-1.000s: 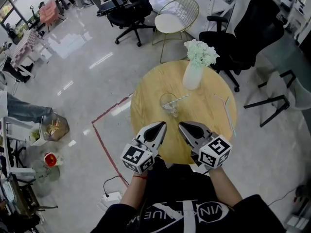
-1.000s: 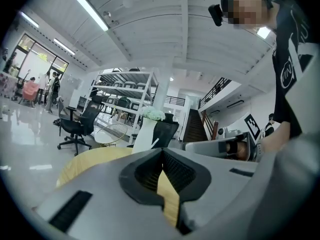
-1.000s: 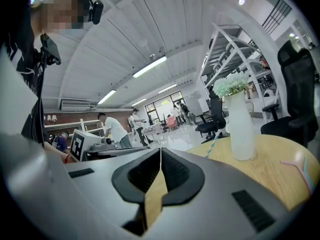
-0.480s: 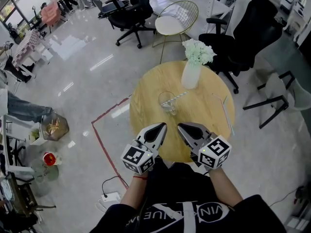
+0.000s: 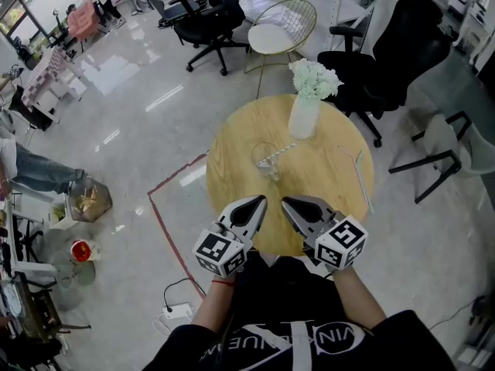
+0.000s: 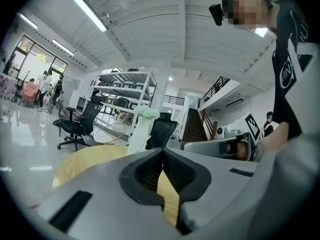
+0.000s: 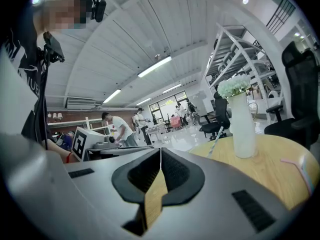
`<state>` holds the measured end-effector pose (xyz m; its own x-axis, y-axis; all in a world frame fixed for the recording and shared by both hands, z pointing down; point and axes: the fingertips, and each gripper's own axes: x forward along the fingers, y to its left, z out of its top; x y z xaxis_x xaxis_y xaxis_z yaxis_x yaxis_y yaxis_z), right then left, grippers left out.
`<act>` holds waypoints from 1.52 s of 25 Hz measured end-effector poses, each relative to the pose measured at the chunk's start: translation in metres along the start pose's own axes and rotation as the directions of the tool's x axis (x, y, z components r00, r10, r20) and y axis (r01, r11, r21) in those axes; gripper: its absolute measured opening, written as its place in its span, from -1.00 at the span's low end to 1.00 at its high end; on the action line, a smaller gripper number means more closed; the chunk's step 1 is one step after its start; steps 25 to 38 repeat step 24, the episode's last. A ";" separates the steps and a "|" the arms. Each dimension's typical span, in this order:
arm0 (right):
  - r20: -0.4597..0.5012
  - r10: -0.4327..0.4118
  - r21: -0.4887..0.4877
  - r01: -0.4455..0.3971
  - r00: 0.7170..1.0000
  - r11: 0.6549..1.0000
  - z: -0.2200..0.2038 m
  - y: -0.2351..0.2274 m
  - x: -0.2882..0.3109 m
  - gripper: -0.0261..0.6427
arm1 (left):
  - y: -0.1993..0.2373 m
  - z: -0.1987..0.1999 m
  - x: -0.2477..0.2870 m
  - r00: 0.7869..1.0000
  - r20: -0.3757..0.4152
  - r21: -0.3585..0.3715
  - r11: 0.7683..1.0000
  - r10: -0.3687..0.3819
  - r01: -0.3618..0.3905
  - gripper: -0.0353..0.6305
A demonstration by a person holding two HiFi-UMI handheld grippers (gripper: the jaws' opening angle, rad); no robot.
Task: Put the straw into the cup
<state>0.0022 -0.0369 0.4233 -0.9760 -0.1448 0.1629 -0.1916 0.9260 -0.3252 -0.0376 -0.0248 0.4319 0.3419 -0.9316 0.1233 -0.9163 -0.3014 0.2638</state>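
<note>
While left gripper (image 5: 260,200) and right gripper (image 5: 286,202) sit closed, empty, the straw (image 5: 363,175) lying ahead-right looks light, crushable: pinch its middle gently

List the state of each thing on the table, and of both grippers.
cup: upright.
straw: leaning in the cup.
second straw: lying flat on the table.
vase: upright, holding flowers.
left gripper: shut, empty.
right gripper: shut, empty.
</note>
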 end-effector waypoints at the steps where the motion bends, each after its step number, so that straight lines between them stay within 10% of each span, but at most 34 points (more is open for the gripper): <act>1: -0.002 0.005 -0.001 -0.005 1.000 1.000 -0.001 0.001 0.000 -0.90 | 0.000 -0.001 0.000 1.000 -0.001 0.000 1.000 0.001 -0.001 -0.87; 38: 0.022 -0.029 0.029 0.029 0.999 0.999 -0.003 -0.016 -0.010 -0.90 | -0.008 -0.002 0.018 0.999 -0.023 0.028 0.999 -0.034 0.035 -0.87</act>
